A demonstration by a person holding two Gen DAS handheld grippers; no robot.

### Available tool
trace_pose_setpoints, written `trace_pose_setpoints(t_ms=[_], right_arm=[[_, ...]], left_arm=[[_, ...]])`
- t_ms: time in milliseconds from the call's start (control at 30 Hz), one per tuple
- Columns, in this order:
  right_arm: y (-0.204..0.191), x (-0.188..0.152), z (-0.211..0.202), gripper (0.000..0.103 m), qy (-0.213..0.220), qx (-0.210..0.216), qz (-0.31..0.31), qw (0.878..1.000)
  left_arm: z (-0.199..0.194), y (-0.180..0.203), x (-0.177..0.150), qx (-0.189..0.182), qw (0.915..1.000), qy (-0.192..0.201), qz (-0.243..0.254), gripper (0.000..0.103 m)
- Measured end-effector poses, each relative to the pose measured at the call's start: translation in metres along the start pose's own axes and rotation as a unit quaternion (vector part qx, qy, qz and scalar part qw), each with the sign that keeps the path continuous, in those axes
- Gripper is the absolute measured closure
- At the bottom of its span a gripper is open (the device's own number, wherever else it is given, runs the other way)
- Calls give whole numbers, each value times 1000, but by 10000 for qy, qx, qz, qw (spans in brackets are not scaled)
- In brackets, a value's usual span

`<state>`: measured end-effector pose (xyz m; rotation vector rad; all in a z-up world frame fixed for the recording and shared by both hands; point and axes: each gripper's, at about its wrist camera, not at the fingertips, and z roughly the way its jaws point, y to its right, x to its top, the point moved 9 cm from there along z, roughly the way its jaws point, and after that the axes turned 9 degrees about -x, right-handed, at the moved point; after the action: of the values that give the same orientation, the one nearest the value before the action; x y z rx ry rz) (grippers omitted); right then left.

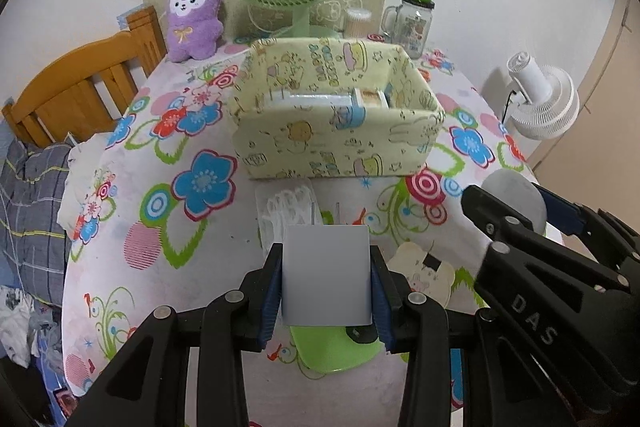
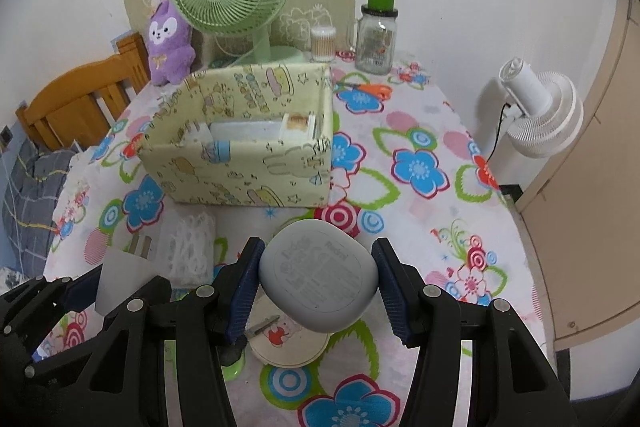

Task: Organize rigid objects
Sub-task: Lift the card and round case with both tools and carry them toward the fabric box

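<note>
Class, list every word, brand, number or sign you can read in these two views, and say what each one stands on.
"DAS": on an arm of the right gripper, seen in the left wrist view.
"Redmi": on the underside of the grey rounded case that the right gripper holds; the finer print beside it is too small to read.
Lettering printed on the yellow storage box: too blurred to read.
Label on the glass jar: too small to read.

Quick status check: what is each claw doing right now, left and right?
Left claw: closed on a white square charger block with metal prongs.
Right claw: closed on a rounded pale grey plastic case.
</note>
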<state>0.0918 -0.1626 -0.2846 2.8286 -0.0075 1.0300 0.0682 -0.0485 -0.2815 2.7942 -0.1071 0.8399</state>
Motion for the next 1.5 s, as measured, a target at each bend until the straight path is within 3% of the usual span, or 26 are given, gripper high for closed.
trace_pose_setpoints(t_ms=[767, 1500], right_arm=[[-1, 35, -41, 44, 186, 66, 186, 9996], [1, 63, -45, 44, 285, -40, 207, 9994]], left_arm=[[-33, -3, 41, 100, 9993, 349, 129, 63], [-40, -3, 86, 125, 9974, 609, 375, 63]])
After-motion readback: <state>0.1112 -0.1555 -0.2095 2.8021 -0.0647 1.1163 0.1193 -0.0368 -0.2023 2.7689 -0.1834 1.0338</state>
